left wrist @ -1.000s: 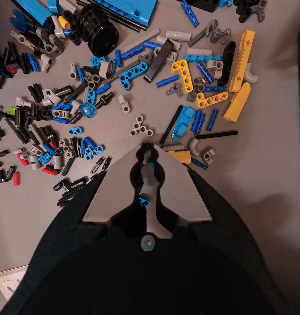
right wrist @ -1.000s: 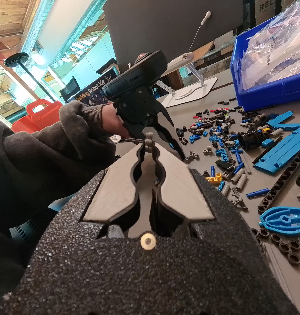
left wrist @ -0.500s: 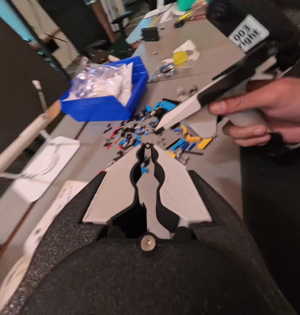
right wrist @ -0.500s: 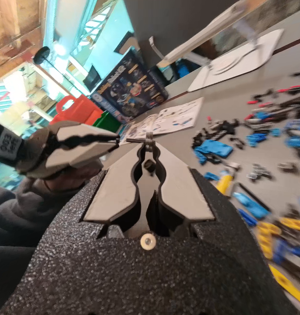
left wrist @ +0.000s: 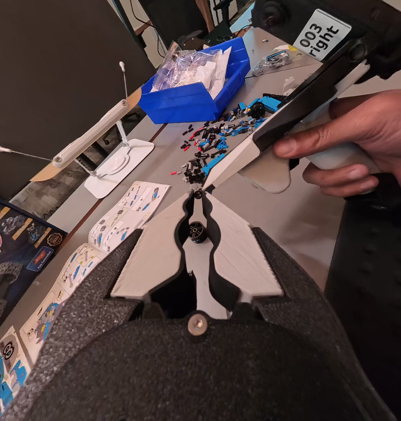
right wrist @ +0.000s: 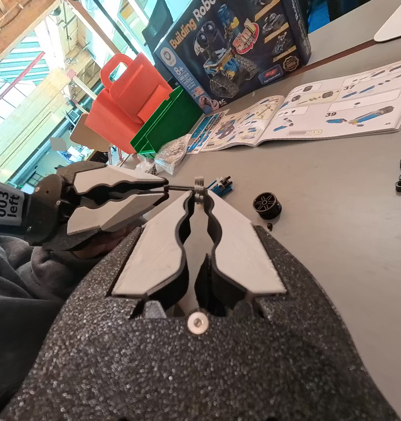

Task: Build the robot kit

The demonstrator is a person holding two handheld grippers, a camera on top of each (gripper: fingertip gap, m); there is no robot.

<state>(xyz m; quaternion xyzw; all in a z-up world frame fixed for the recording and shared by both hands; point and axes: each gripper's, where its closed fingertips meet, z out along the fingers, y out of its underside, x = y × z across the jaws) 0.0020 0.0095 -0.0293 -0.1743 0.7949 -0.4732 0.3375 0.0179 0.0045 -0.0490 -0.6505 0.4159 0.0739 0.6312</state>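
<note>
Surface: grey table [right wrist: 331, 205] strewn with building-kit parts, a window-lit workshop behind
Left gripper [right wrist: 166, 188]: closed on the end of a thin black axle [right wrist: 181, 187], held level above the table
Right gripper [right wrist: 199, 196]: closed on a small grey connector piece [right wrist: 199, 182] that the axle meets; whether the axle passes through it cannot be told
Same meeting, left wrist view: left gripper [left wrist: 196, 193] tip to tip with the right gripper [left wrist: 208, 185], the axle end-on between them
Risk: the axle is pinched only at its tip, so any twist between the two hands would likely lever it loose
Nearby: black spoked wheel [right wrist: 266, 207] on the table just beside the right gripper; small blue assembly [right wrist: 220, 186] behind the connector
Farther: open instruction booklet [right wrist: 308, 114], kit box [right wrist: 236, 50], blue bin [left wrist: 195, 98] of bagged parts, loose black, blue and red pieces [left wrist: 206, 145]
</note>
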